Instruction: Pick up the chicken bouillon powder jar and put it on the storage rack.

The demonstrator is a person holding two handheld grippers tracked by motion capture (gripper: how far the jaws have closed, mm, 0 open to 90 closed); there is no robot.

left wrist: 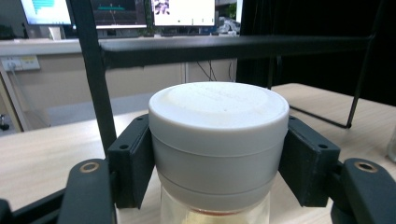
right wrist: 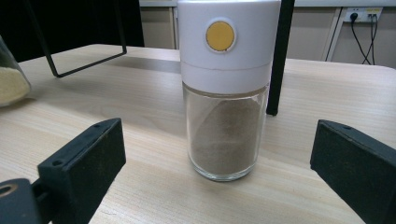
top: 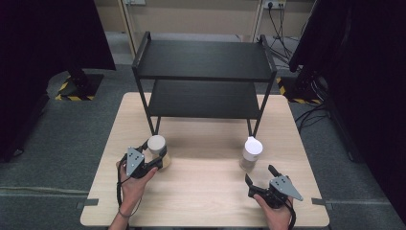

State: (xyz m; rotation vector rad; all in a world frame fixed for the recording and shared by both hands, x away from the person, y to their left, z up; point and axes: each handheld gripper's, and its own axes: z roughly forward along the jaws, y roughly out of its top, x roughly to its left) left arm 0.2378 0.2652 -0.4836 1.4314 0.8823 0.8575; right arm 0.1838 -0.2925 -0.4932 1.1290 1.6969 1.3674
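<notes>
1. Two jars stand on the tabletop [top: 206,191] in the high view, both in front of the black two-tier rack [top: 203,79] at the far edge. The jar with the pale round lid [top: 157,149] stands toward the left edge, just in front of the rack's front left leg, with the left tongs [top: 154,152] clenched round it. The jar with the white cap [top: 251,153] stands toward the right edge, near the rack's front right leg. The right tongs [top: 261,175] lie just on the near side of it, spread wide and not touching it, close to the near right corner.

2. Left gripper view: the two black jaws press against either side of the pale lid, grasping the jar at its top. Clear glass shows below the lid. One rack leg rises just behind the jar on the left.

3. Right gripper view: the capped jar stands upright between the widely parted jaws, apart from both. Its cap bears a round yellow button [right wrist: 220,35], and brown powder [right wrist: 226,135] fills the glass lower part. A rack leg stands just behind it.
</notes>
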